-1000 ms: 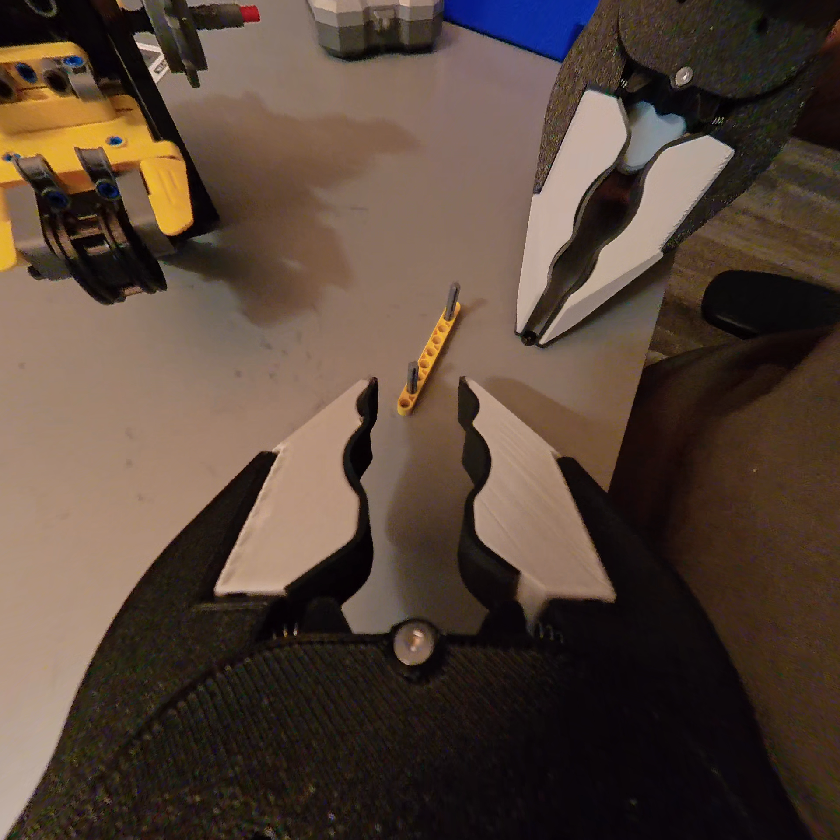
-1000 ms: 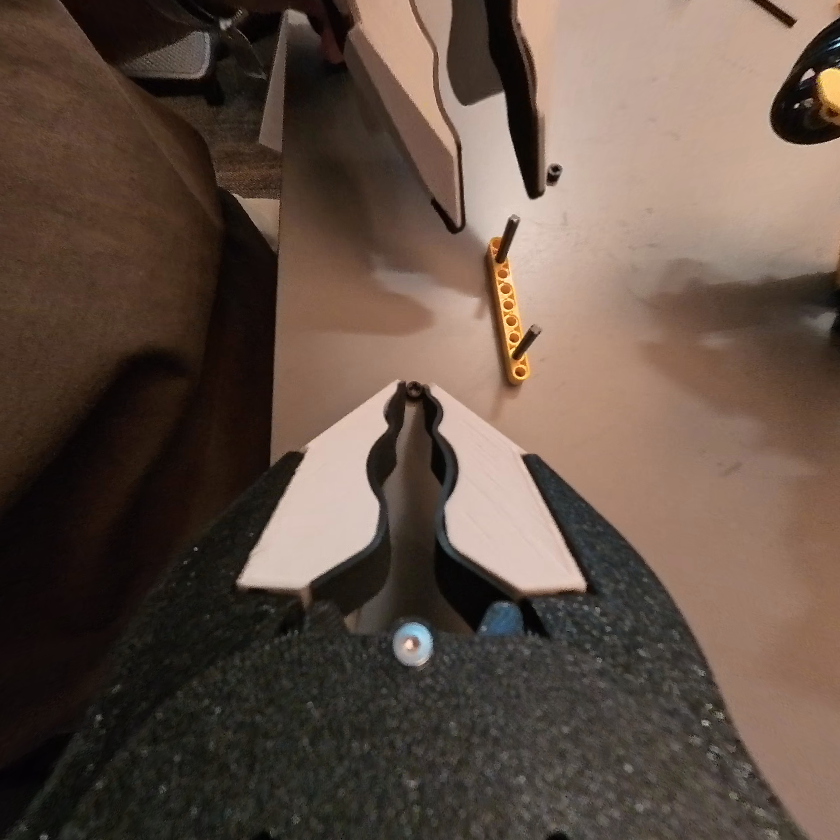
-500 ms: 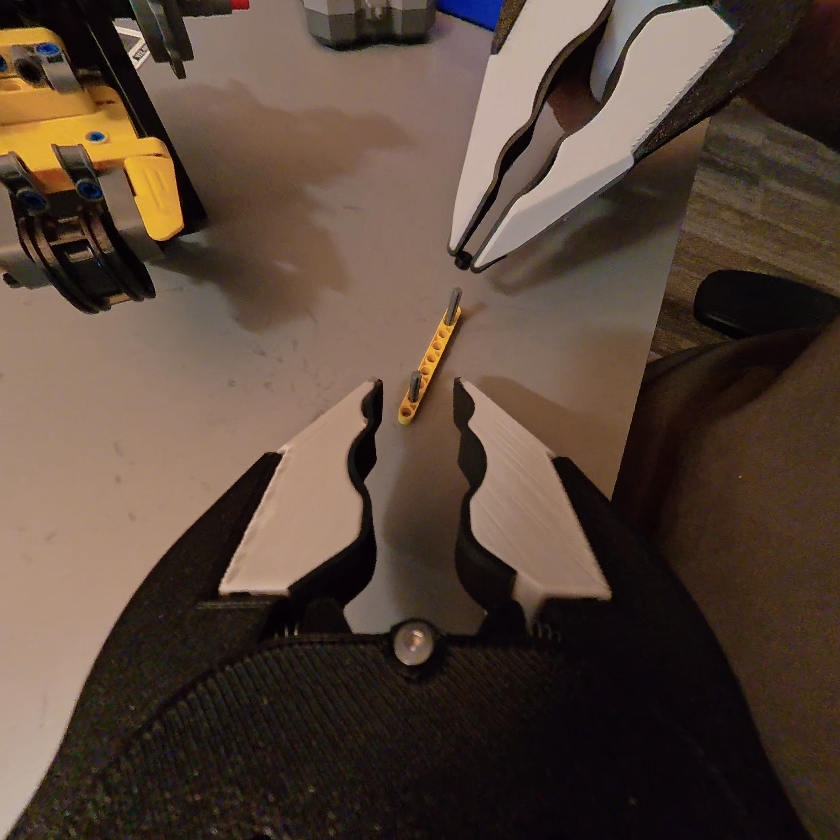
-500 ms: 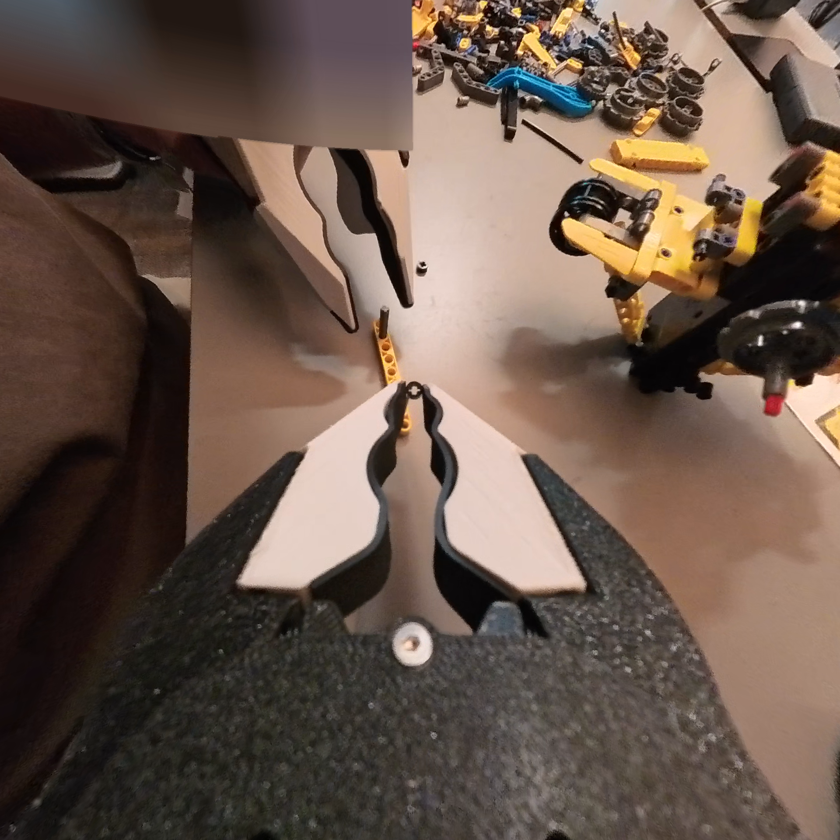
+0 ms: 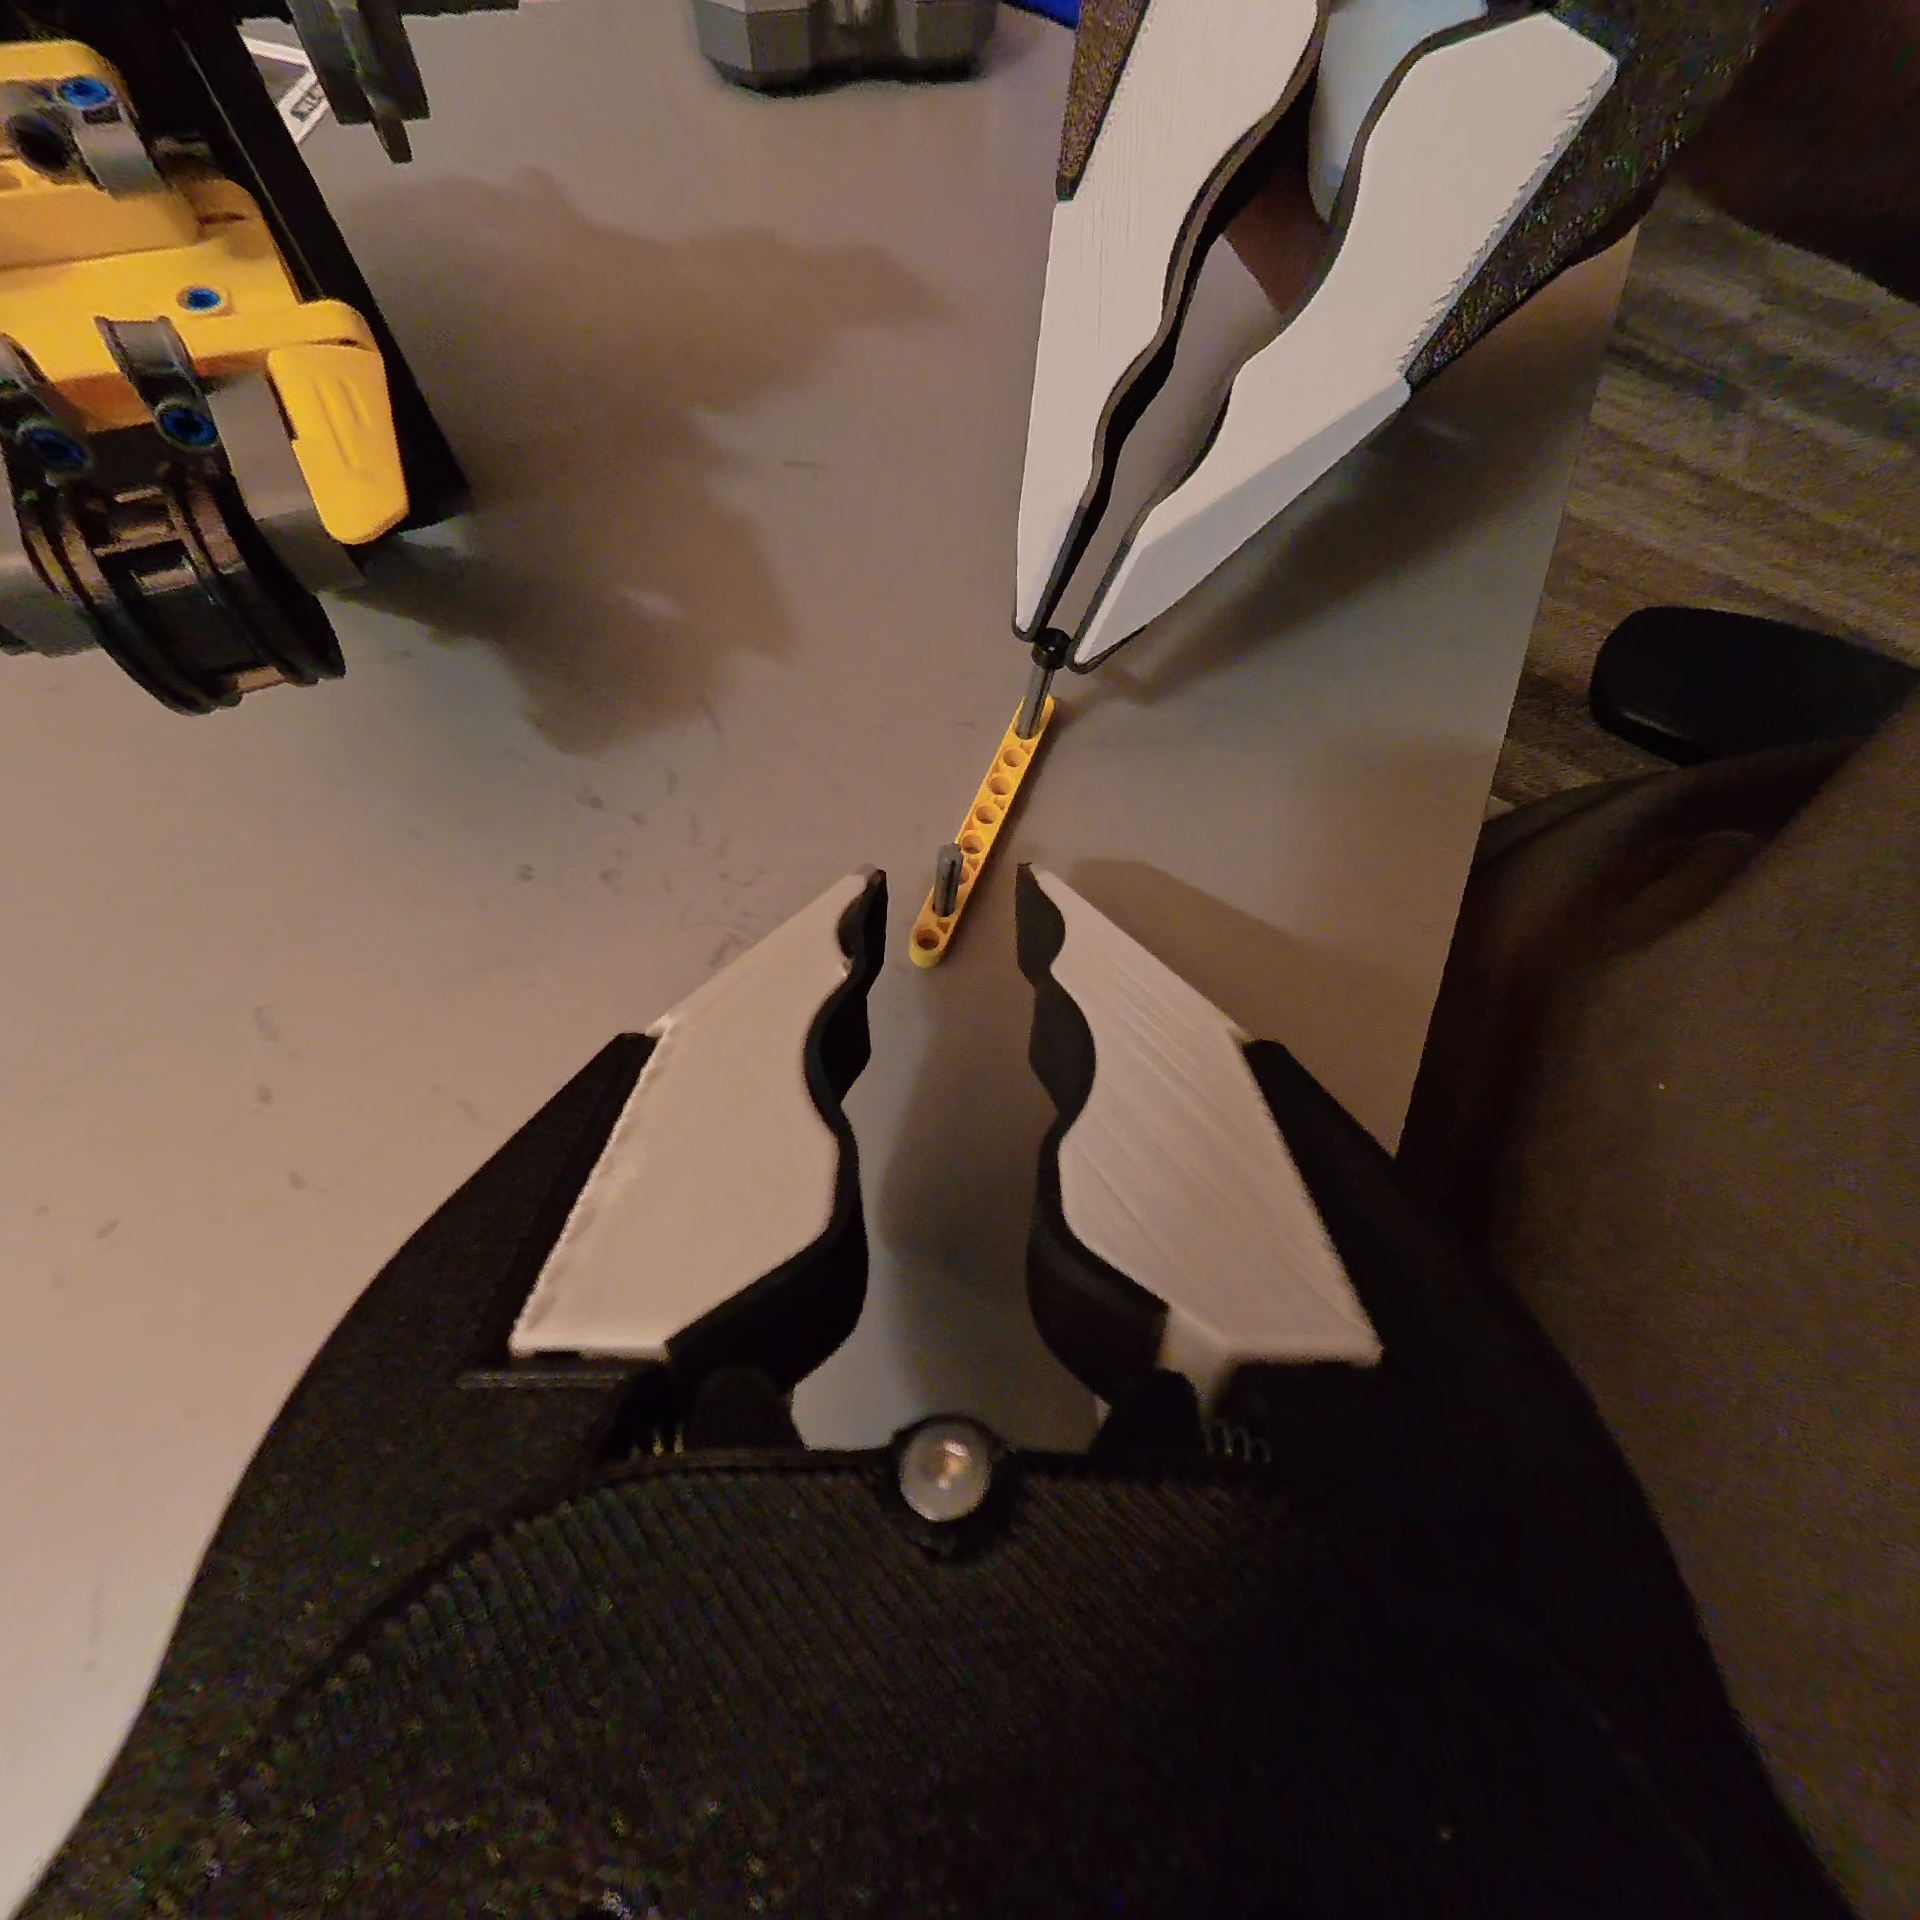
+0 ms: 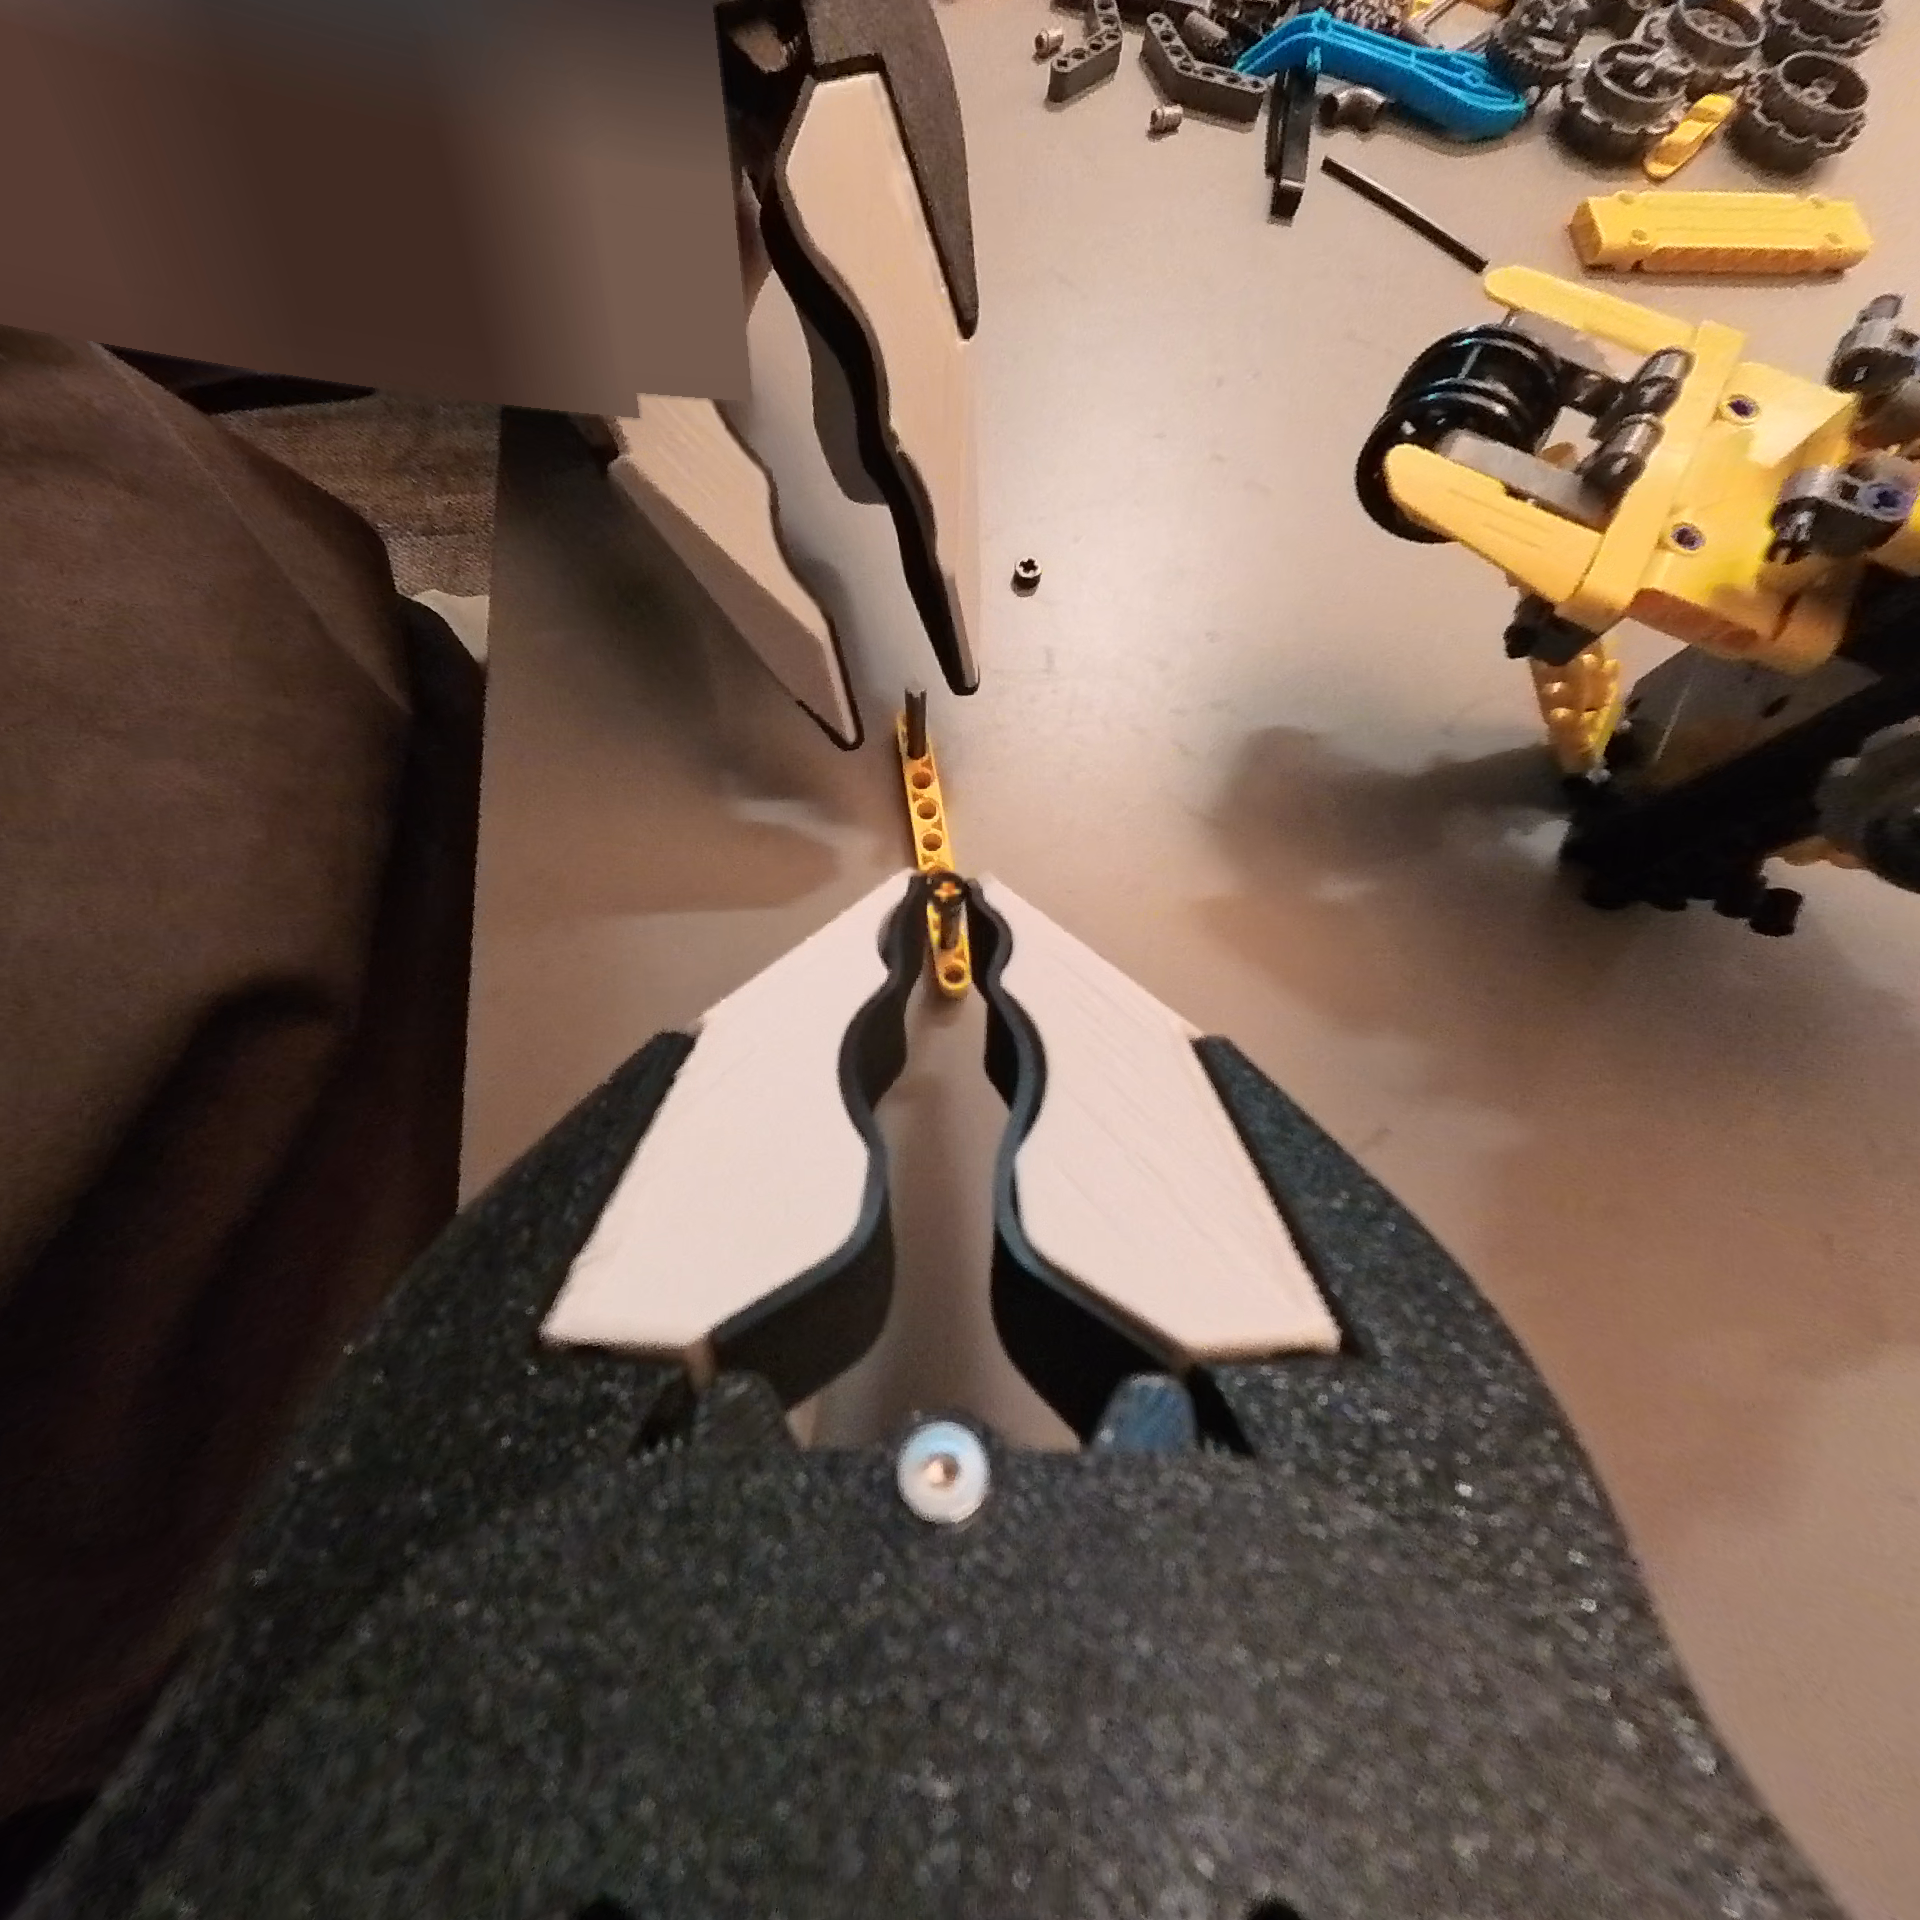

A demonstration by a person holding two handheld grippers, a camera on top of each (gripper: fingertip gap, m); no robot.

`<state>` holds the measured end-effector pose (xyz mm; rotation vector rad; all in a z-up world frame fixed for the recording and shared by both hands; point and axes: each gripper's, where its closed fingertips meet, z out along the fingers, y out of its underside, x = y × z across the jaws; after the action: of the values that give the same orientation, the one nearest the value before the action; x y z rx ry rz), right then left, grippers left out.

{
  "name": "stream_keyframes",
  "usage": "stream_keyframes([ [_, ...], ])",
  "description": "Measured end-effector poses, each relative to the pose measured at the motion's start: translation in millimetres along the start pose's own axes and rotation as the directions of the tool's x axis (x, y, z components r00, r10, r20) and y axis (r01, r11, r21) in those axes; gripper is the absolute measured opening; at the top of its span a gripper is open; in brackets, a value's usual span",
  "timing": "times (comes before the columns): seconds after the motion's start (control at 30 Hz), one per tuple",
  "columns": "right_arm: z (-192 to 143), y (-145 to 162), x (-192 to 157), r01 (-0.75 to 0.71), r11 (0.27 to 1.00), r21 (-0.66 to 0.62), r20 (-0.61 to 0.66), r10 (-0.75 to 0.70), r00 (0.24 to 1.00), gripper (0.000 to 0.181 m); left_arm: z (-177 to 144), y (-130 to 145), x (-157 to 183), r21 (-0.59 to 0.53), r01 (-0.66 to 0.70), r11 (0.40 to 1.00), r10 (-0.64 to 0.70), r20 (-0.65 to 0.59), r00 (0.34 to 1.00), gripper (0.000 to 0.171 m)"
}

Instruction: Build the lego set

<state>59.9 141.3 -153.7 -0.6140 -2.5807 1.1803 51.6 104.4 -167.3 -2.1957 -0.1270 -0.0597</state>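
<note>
A thin yellow holed beam [image 5: 985,821] lies on the grey table [image 5: 520,935] with two dark pins standing in it, one near each end. My left gripper [image 5: 948,891] is open and empty, with its jaws on either side of the near pin [image 5: 945,878] and not touching it. My right gripper [image 5: 1055,646] is shut on a small black ring [image 5: 1052,649] held at the top of the far pin [image 5: 1037,698]. In the right wrist view my right gripper [image 6: 940,888] holds the ring over the beam [image 6: 923,810], and the left gripper [image 6: 904,707] is open beyond it.
A yellow and black brick-built vehicle [image 5: 187,416] stands at the left, also in the right wrist view [image 6: 1662,540]. A loose black ring [image 6: 1027,571] lies on the table. A pile of parts [image 6: 1558,83] lies far off. The table edge [image 5: 1507,727] and a person's leg [image 5: 1714,1195] are close by. Spacing between my two grippers at the tips: around 5 centimetres.
My right gripper has carried the black ring from beside the beam to the top of the far pin. My left gripper has stayed open around the near pin.
</note>
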Motion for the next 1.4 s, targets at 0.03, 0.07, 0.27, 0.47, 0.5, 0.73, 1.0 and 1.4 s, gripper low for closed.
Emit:
stream_keyframes([
  [0.03,0,1,0,0.0,1.0,-0.003,-0.001,0.0,1.0,0.006,0,0,0,0.0,0.005,1.0,-0.005,-0.004,1.0,0.023],
  [0.07,0,1,0,-0.002,1.0,-0.004,-0.001,0.002,1.0,0.006,0,0,0,-0.001,0.01,1.0,-0.01,-0.007,1.0,0.023],
  [0.27,1,1,-1,-0.021,1.0,-0.003,0.02,0.021,1.0,0.006,2,2,0,-0.014,0.005,1.0,-0.005,-0.002,1.0,0.023],
  [0.47,1,3,0,-0.028,1.0,-0.013,0.022,0.028,0.999,0.006,3,3,-1,-0.029,-0.004,1.0,0.004,0.008,1.0,0.022],
  [0.5,1,3,0,-0.031,0.999,-0.01,0.023,0.031,0.999,0.006,3,4,-1,-0.031,-0.002,1.0,0.002,0.008,1.0,0.022],
  [0.73,1,3,0,-0.052,0.999,0.0,0.037,0.052,0.998,0.006,5,5,-2,-0.047,0.003,0.999,-0.003,0.01,1.0,0.018],
  [1.0,1,3,0,-0.044,0.999,0.011,0.019,0.043,0.999,0.006,8,9,-2,-0.075,0.009,0.997,-0.008,0.011,1.0,0.009],
  [1.4,1,3,0,-0.055,0.998,0.031,0.033,0.054,0.998,0.006,10,12,-3,-0.101,0.032,0.994,-0.032,-0.002,0.999,0.008],
])
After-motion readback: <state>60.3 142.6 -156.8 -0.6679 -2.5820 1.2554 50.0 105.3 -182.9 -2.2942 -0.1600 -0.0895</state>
